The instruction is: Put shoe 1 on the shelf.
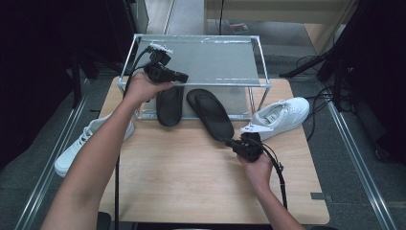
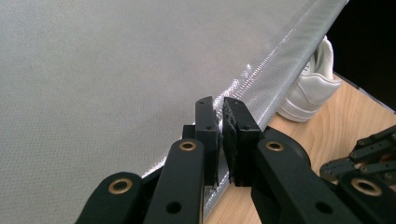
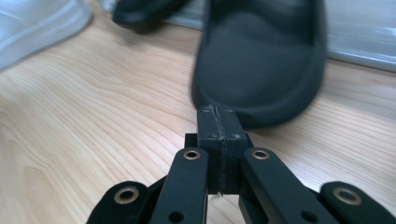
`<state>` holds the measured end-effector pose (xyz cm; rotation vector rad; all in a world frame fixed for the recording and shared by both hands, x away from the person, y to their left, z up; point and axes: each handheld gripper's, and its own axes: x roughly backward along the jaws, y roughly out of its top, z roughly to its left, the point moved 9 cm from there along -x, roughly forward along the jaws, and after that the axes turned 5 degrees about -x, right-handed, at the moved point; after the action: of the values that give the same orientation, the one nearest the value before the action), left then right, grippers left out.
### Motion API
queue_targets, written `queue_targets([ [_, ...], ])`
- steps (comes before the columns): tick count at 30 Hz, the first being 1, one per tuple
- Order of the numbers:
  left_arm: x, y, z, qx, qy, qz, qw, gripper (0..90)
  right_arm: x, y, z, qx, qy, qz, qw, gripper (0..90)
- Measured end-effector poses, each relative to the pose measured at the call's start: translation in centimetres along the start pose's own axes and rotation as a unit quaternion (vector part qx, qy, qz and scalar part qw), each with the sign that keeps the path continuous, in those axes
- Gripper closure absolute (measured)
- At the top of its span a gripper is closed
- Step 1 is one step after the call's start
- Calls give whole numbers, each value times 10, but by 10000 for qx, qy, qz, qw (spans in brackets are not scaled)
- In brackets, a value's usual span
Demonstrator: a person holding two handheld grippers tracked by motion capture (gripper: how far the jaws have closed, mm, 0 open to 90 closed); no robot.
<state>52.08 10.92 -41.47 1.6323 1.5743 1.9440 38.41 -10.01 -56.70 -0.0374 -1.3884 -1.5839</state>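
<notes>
Bracing the rack (image 1: 261, 85), the left gripper (image 1: 183, 76) is pinching its front rail (image 2: 280, 79) with jaws nearly closed, likely steadying the frame. The right gripper (image 1: 229, 142), jaws fully shut and empty, is nudging the heel of 1 black slipper (image 1: 210, 115) lying half under the shelf, beside the other slipper (image 1: 169, 105), probably pushing it in.

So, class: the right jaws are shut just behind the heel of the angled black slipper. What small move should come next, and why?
Probably nudge the right gripper forward, pushing the angled slipper under the rack beside its mate. Its heel juts onto the table, and the jaws are shut.
</notes>
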Motion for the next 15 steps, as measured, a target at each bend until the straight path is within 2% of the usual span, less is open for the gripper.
queue_targets([
  [8, 0, 0, 0, 3, -19, -5, 10000, 855, -2, -4, -20, -136, -200, 54, 9997, 900],
  [9, 0, 0, 0, -6, -18, -1, 10000, 855, -3, -4, -20, -191, -202, 57, 9996, 900],
  [12, 0, 0, 1, 6, -34, -3, 10000, 855, -5, -3, -19, -149, -192, 37, 9997, 900],
  [15, 0, 0, 0, 7, -28, -7, 10000, 854, -7, 0, -18, -323, -58, -30, 9995, 900],
])
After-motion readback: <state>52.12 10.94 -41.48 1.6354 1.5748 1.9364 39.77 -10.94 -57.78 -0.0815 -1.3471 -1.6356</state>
